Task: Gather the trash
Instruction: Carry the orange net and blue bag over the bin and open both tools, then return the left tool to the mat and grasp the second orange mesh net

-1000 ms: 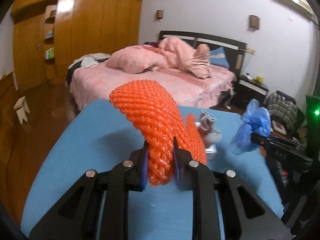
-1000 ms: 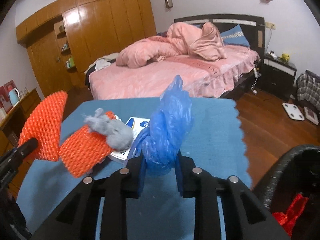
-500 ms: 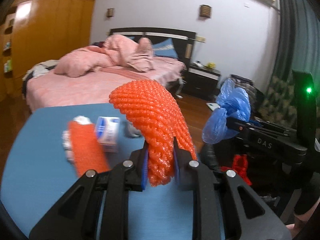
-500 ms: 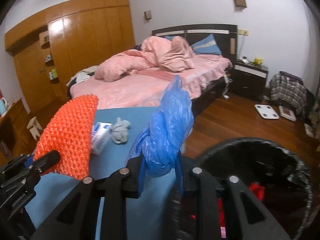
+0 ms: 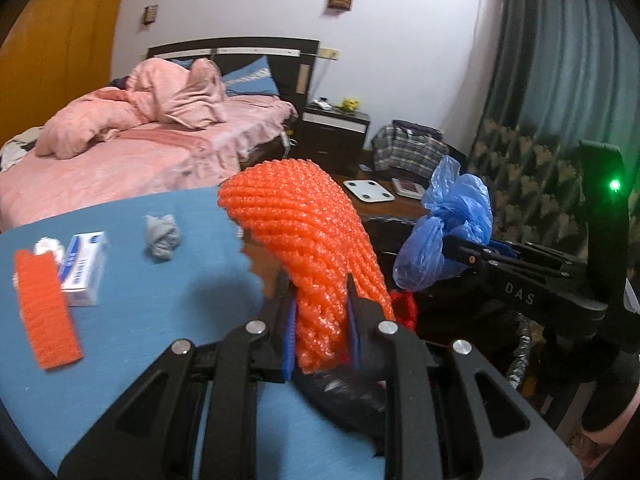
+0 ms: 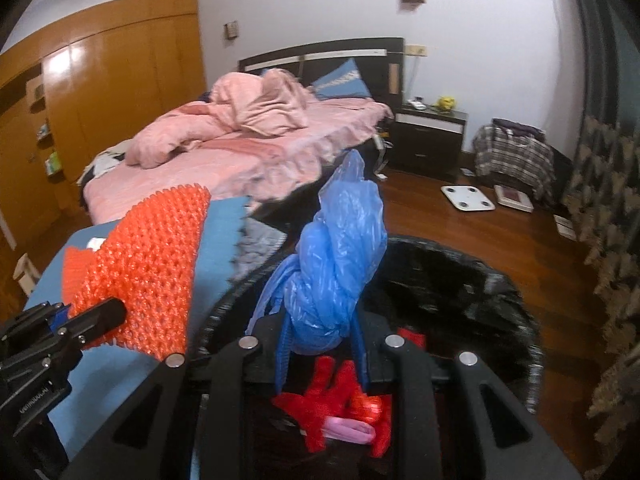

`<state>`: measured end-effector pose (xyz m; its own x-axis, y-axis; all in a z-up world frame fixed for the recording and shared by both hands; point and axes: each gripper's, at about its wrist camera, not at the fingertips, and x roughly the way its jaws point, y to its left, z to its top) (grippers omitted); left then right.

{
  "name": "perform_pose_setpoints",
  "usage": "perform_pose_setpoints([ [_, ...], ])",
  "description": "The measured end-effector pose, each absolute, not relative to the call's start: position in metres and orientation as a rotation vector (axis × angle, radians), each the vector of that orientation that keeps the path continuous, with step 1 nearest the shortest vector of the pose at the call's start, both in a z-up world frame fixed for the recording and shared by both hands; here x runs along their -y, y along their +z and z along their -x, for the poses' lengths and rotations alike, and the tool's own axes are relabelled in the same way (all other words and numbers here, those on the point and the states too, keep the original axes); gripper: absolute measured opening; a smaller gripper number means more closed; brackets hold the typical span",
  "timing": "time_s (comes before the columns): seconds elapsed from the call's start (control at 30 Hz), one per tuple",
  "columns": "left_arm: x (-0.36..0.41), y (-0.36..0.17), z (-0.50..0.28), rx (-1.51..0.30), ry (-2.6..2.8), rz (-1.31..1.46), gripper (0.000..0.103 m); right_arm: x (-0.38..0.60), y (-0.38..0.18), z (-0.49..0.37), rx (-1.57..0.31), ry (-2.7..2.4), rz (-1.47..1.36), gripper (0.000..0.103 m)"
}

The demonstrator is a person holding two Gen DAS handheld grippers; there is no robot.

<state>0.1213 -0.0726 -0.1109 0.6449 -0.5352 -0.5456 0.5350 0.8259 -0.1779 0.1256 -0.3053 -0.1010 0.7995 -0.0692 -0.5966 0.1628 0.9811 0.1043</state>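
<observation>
While the right hand-held gripper (image 6: 320, 356), clamped on the blue bag (image 6: 340, 264), sits over the bin (image 6: 480, 280), the left hand-held gripper (image 5: 322, 332), clamped on the orange mesh (image 5: 316, 240), has the bin at two o'clock.

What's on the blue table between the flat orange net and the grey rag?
A white and blue box lies between the orange net and the grey rag, touching the net. The left wrist view shows it.

Bin mouth (image 6: 472, 276) seemingly unobstructed.

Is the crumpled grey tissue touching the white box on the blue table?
Apart. In the left wrist view, bare blue table separates the grey tissue from the white box.
</observation>
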Motion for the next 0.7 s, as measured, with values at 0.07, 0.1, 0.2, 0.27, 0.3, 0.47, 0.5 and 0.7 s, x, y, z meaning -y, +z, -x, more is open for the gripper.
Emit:
perform_pose_setpoints([
  [0.07,0.087,-0.112,-0.121,-0.625,-0.637,-0.010,0.020,0.318,-0.104,-0.119,-0.634,-0.149,-0.163,0.027],
  [0.1,0.091,-0.112,-0.123,-0.628,-0.648,-0.012,0.020,0.324,-0.105,-0.117,-0.635,-0.164,-0.165,0.028],
  [0.2,0.108,-0.117,-0.127,-0.657,-0.700,-0.017,0.031,0.339,-0.109,-0.111,-0.643,-0.201,-0.164,0.033],
  [0.27,0.113,-0.122,-0.129,-0.677,-0.722,-0.008,0.050,0.348,-0.111,-0.108,-0.646,-0.231,-0.161,0.050],
  [0.3,0.113,-0.124,-0.129,-0.679,-0.721,-0.003,0.052,0.349,-0.111,-0.106,-0.643,-0.240,-0.161,0.060],
  [0.47,0.100,-0.125,-0.128,-0.656,-0.667,-0.011,0.069,0.354,-0.112,-0.101,-0.625,-0.262,-0.155,0.089],
  [0.5,0.093,-0.124,-0.127,-0.646,-0.641,-0.011,0.072,0.352,-0.111,-0.100,-0.617,-0.255,-0.155,0.093],
  [0.7,0.038,-0.115,-0.125,-0.608,-0.474,0.005,0.086,0.331,-0.107,-0.107,-0.621,-0.180,-0.168,0.097],
])
